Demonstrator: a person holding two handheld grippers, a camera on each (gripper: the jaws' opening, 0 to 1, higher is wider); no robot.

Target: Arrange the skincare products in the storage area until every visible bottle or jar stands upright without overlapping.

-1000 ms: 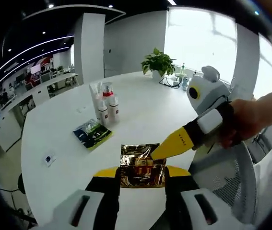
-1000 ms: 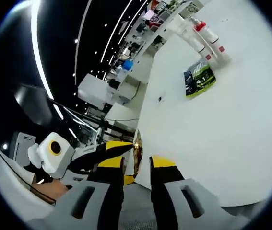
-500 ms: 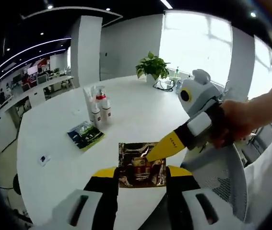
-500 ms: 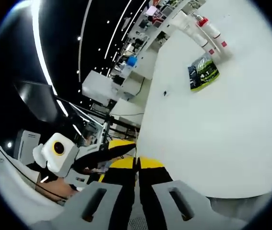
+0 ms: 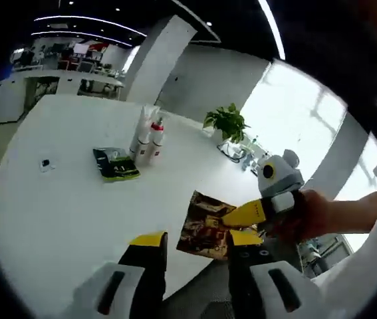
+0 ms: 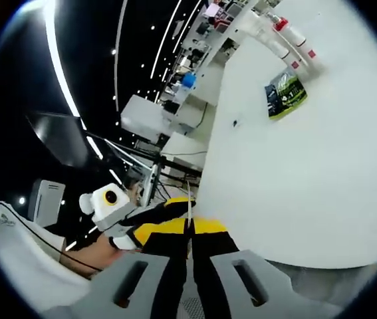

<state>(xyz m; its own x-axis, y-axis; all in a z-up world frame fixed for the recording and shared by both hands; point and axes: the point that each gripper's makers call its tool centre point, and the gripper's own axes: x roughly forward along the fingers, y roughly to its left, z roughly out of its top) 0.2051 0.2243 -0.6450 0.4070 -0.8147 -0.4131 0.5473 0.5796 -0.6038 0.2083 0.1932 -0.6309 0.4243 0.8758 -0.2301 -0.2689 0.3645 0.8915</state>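
L claw (image 5: 195,240): jaws spread wide, nothing between them. The gold-brown foil packet (image 5: 205,224) hangs just above the gap, nearer the L claw's right jaw, not touched by either jaw, over the near edge of the white tabletop (image 5: 68,193).

R claw (image 5: 236,217) comes into the left gripper view from the right, a person's hand (image 5: 308,216) behind it; its yellow tips are pinched on the packet's right edge, so the packet is lifted and tilted, not lying flat.

Right gripper view: R claw (image 6: 189,229) jaws pressed nearly together, the packet (image 6: 189,211) seen edge-on as a thin sliver between the tips, at the tabletop (image 6: 321,173) edge. L claw (image 6: 153,221) sits just beside the packet, to its left in that view, apart from it.

Rel. to packet, across the tabletop: green-black sachet (image 5: 116,163) lies flat, well apart from packet. Just beyond the sachet, a cluster of white bottles (image 5: 147,141), upright, close together, one w/ red cap; whether they touch, can't tell. Same sachet (image 6: 285,94) and bottles (image 6: 289,41) far from packet in the right gripper view. Small dark item (image 5: 44,163) on the tabletop, beside the sachet, too small to ID. Potted plant (image 5: 226,123) at the far side, well beyond the packet.
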